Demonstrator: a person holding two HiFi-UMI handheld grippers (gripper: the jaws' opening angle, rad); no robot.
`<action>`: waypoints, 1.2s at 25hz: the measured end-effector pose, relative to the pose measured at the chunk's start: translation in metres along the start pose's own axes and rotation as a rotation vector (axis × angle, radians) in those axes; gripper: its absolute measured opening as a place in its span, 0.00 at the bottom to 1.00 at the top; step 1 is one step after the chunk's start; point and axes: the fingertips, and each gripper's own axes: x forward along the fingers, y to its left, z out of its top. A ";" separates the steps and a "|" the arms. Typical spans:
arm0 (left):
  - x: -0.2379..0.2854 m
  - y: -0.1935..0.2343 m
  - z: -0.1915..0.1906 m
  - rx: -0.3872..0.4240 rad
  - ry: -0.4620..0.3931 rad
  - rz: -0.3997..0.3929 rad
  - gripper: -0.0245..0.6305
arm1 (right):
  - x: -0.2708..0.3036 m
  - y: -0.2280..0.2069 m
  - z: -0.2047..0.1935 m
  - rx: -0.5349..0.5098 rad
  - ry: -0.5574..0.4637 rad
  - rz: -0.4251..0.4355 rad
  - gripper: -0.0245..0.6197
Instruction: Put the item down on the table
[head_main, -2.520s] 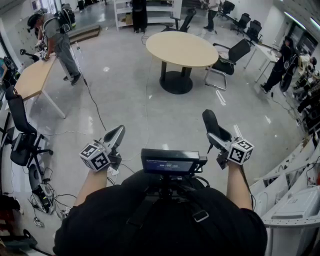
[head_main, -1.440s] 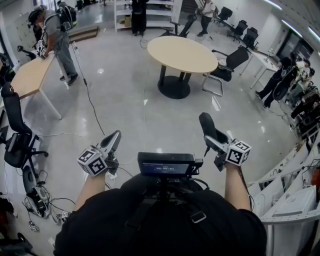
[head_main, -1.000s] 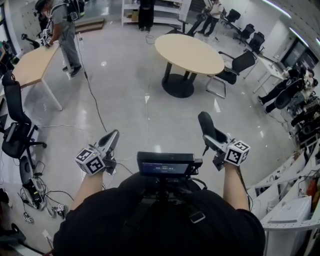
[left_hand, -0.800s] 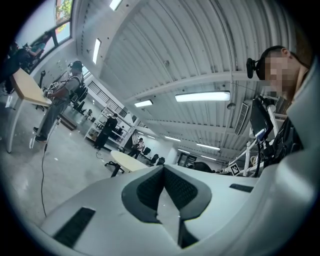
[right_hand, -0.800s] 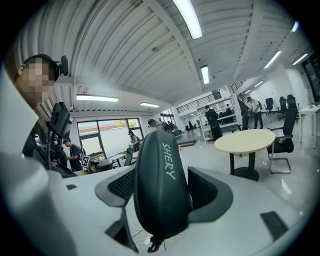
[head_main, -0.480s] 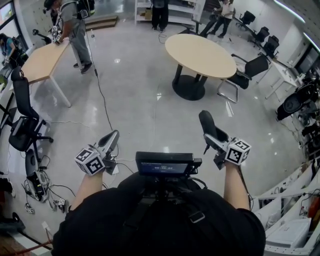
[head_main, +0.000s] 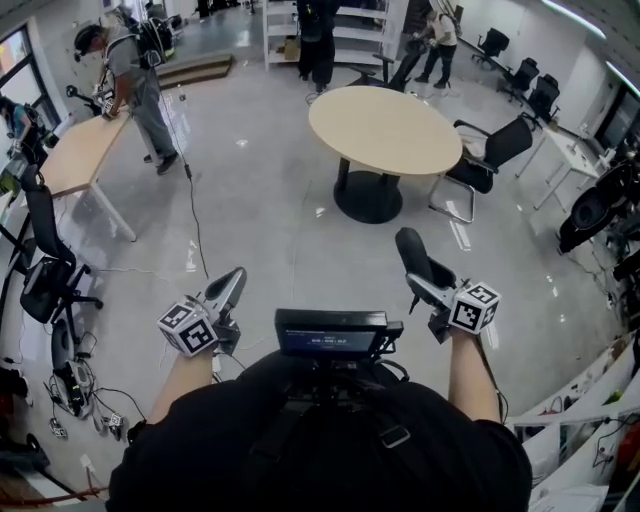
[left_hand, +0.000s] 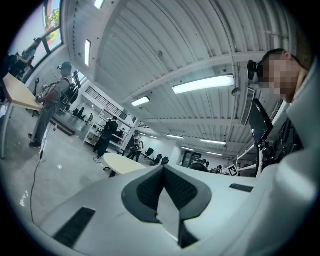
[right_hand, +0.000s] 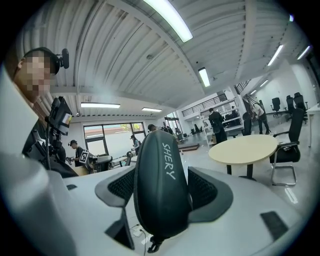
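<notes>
A black oval zip case (head_main: 413, 259) marked SHERY stands between the jaws of my right gripper (head_main: 417, 272), which is shut on it and held at chest height over the floor. In the right gripper view the case (right_hand: 161, 185) fills the gap, and both pads press on its sides. My left gripper (head_main: 229, 287) is at the same height on the left. In the left gripper view its pads (left_hand: 150, 187) meet at the tips with nothing between them. A round beige table (head_main: 385, 128) stands ahead across the floor, also visible as the round table (right_hand: 243, 148) in the right gripper view.
Black office chairs (head_main: 483, 158) stand at the round table's right. A wooden desk (head_main: 75, 150) with a person (head_main: 135, 85) beside it is at the left, with another chair (head_main: 45, 265) and floor cables (head_main: 75, 390) near it. A small screen (head_main: 332, 332) sits on my chest rig.
The view has swung, and the round table now sits lower and a little closer in it. Both grippers keep their pose, and the case stays in the right one.
</notes>
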 end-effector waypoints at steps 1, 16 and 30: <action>0.017 -0.009 -0.004 0.002 0.006 -0.009 0.04 | -0.008 -0.014 0.001 -0.002 -0.001 -0.002 0.55; 0.175 -0.019 -0.033 -0.021 0.125 -0.160 0.04 | -0.059 -0.129 -0.003 0.055 -0.027 -0.153 0.55; 0.284 0.137 0.035 -0.043 0.122 -0.310 0.04 | 0.076 -0.177 0.078 0.005 -0.069 -0.287 0.55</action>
